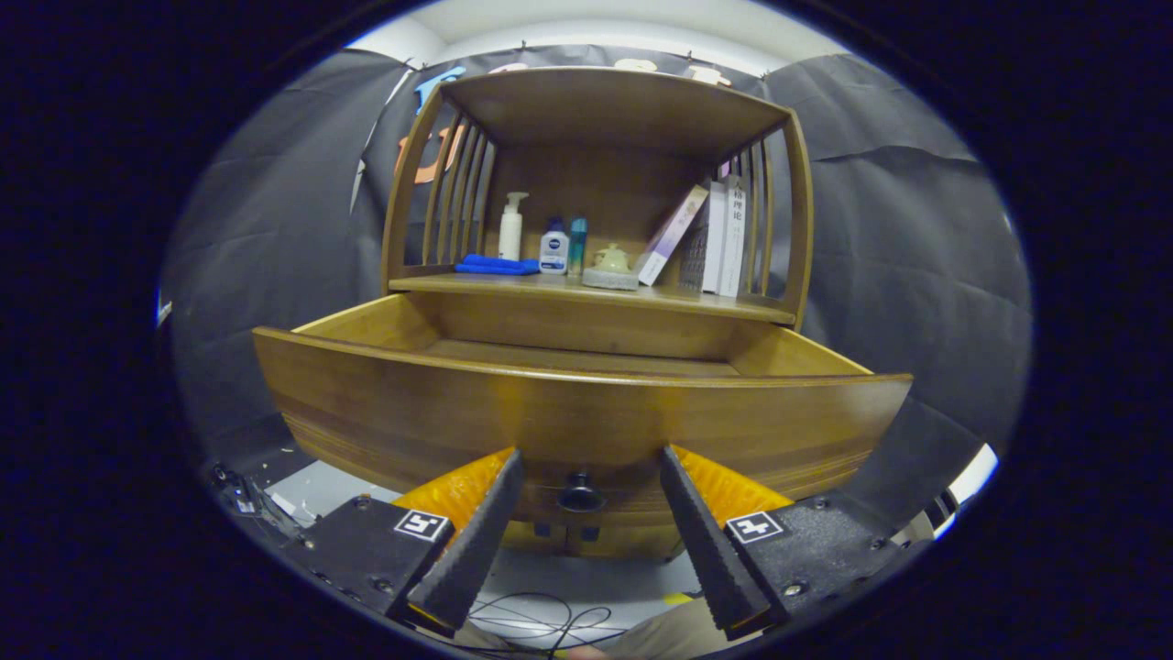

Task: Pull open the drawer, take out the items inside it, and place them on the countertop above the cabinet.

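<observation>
A wooden drawer (577,412) stands pulled out from the cabinet, its front panel close ahead of me. A small dark knob (580,495) sits low on that panel, between my fingertips. My gripper (589,456) is open, its fingers (476,536) on either side of the knob without pressing on it. The front panel hides most of the drawer's inside, so only a strip of bare wooden bottom shows. Above the drawer runs the countertop (513,285) of the cabinet.
On the countertop stand a folded blue cloth (498,266), a white pump bottle (511,226), a small white and blue bottle (553,250), a teal tube (577,242), a pale teapot (612,265) and leaning books (706,238). Cables (541,619) lie on the floor below.
</observation>
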A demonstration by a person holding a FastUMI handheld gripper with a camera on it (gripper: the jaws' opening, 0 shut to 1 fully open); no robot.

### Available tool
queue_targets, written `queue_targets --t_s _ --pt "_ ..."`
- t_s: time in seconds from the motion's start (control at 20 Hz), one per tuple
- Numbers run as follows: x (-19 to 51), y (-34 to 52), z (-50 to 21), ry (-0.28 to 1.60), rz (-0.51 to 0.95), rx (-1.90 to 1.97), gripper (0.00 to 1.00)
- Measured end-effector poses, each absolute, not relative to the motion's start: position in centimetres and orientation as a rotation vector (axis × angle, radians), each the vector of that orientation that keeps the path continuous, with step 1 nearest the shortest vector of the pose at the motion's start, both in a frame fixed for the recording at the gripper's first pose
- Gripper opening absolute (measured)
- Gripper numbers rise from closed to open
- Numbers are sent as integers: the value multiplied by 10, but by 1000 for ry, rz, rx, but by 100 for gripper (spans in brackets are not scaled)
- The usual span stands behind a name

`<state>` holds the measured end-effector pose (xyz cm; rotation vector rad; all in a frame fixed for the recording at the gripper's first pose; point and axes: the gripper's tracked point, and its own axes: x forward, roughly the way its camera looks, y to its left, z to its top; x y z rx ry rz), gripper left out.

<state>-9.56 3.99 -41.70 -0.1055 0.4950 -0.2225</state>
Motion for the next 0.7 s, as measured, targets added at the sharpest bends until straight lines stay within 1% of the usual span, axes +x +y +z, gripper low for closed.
queue_targets --t_s 0.4,0.7 --pt "-73 37 -418 503 -221 -98 95" --pt "-39 31 -414 483 -221 -89 95"
